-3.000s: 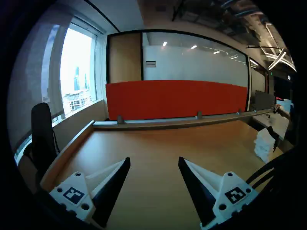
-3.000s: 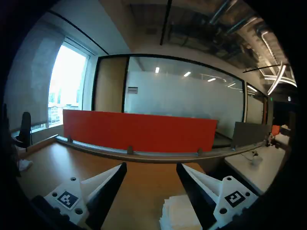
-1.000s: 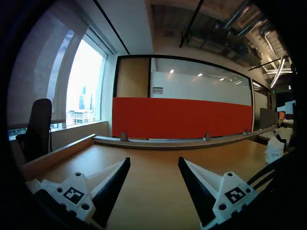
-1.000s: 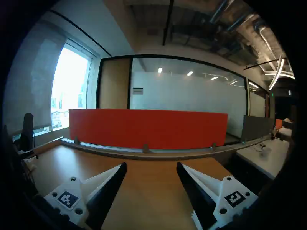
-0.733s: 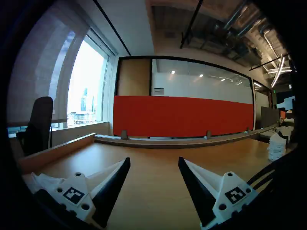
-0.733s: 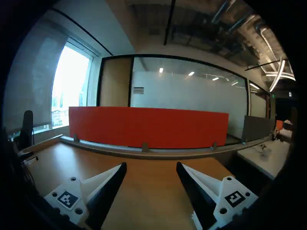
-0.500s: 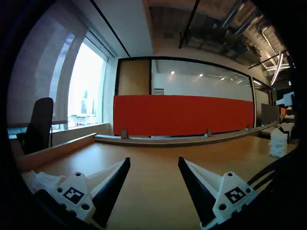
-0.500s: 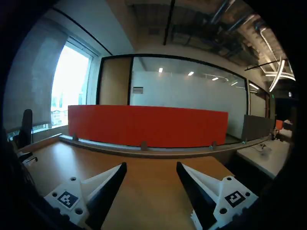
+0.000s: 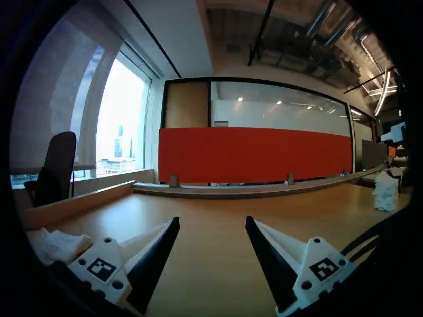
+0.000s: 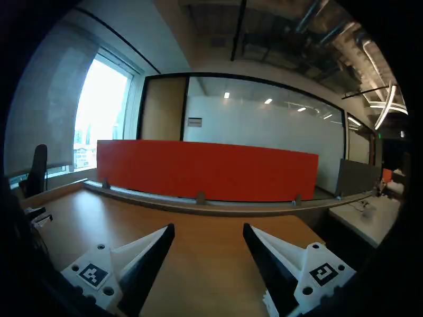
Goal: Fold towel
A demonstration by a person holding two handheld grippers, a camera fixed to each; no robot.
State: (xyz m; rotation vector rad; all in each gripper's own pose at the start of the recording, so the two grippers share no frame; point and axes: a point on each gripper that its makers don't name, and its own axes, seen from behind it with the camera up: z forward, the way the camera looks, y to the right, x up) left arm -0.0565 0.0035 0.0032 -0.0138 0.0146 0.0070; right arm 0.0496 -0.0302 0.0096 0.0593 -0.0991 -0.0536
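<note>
Where the window glares at the far left of the left gripper view, a black chair stands past the edge of the wooden desk. Low on that side a crumpled white towel lies on the desk, just outside the left gripper; part of the cloth is hidden behind that finger's base. The gripper's two fingers are spread wide, with bare wood between them. A red divider runs along the desk's back edge. Far right, well apart from the gripper, sits a stack of folded white cloths.

Across the right gripper view, the right gripper hangs low over the same desk, its fingers likewise parted over bare wood. A neighbouring white desk sits off to the right.
</note>
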